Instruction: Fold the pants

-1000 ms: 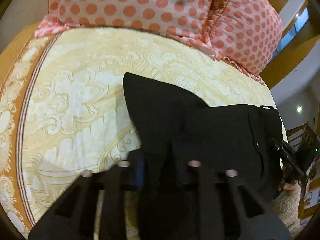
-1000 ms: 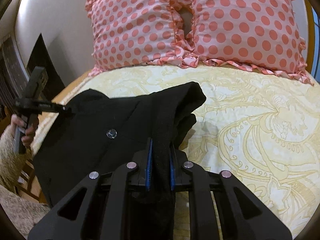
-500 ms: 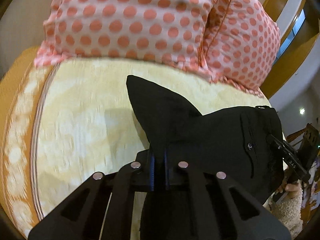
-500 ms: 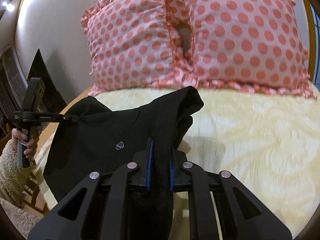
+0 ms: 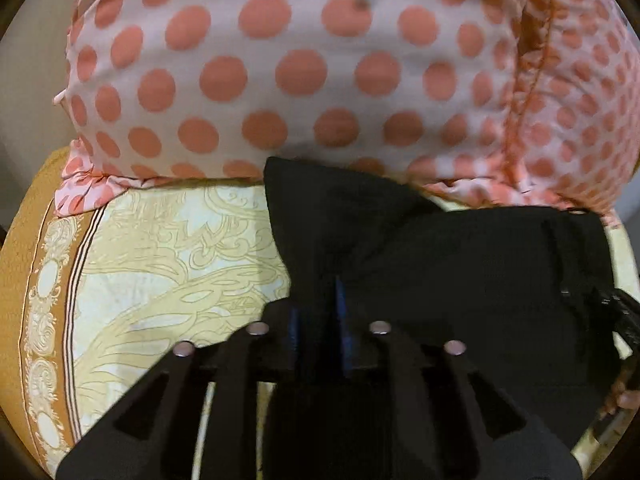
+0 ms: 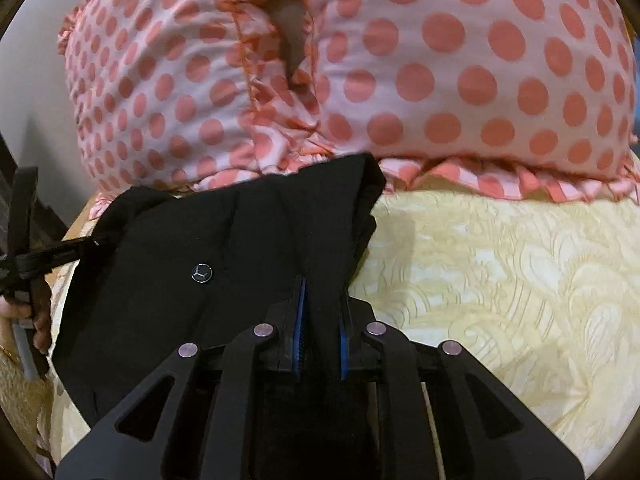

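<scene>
The black pants (image 5: 460, 264) are held up over the bed, stretched between both grippers. My left gripper (image 5: 318, 300) is shut on one upper edge of the pants, whose pointed corner (image 5: 288, 184) reaches the pillows. My right gripper (image 6: 322, 300) is shut on the other edge of the pants (image 6: 240, 248); a small round button (image 6: 201, 272) shows on the cloth. Each gripper shows at the far side of the other's view, the right one (image 5: 620, 320) and the left one (image 6: 36, 256).
Two pink pillows with coral dots (image 5: 280, 68) (image 6: 460, 68) stand close ahead at the head of the bed. The yellow patterned bedspread (image 5: 168, 260) (image 6: 500, 272) lies below. An orange border (image 5: 44, 280) runs along the bed's left side.
Both grippers have moved forward toward the pillows, carrying the pants with them. The pillows now fill the upper half of both views. Both grips are unchanged.
</scene>
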